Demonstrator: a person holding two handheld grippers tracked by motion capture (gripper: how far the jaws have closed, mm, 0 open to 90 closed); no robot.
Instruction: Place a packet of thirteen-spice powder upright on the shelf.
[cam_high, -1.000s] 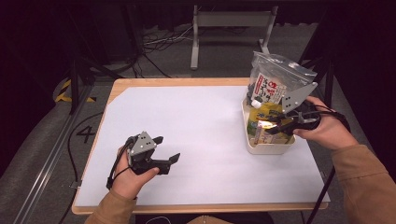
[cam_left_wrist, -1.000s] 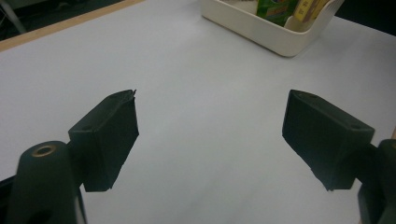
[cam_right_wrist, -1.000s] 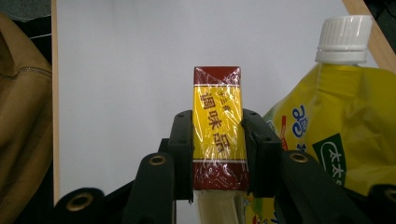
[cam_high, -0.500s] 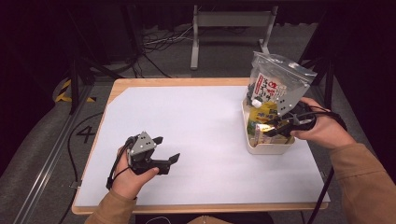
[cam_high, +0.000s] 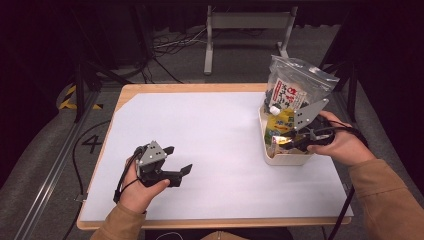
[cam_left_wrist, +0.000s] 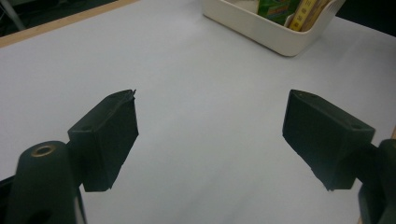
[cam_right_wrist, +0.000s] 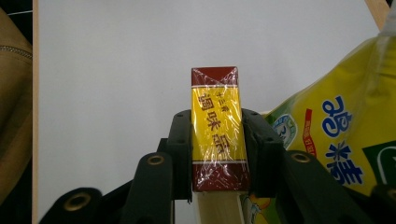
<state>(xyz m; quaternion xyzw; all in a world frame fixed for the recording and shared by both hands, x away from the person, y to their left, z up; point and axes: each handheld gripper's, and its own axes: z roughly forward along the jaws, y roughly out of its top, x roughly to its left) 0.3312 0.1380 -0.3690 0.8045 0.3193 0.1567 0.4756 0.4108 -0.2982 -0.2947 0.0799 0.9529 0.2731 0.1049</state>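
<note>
- The yellow-and-red box (cam_right_wrist: 218, 128), wrapped in clear film, sits clamped between the pads of the right tool (cam_right_wrist: 218, 144), at about 3 o'clock on the table (cam_high: 210, 130), over the white bin (cam_high: 280, 157).
- In the bin, a yellow pouch (cam_right_wrist: 336, 140) lies just beside the box, and a clear bag (cam_high: 295, 87) stands at the bin's far end.
- The left tool (cam_left_wrist: 210, 135) rests at about 8 o'clock with its jaws wide apart and nothing between them.
</note>
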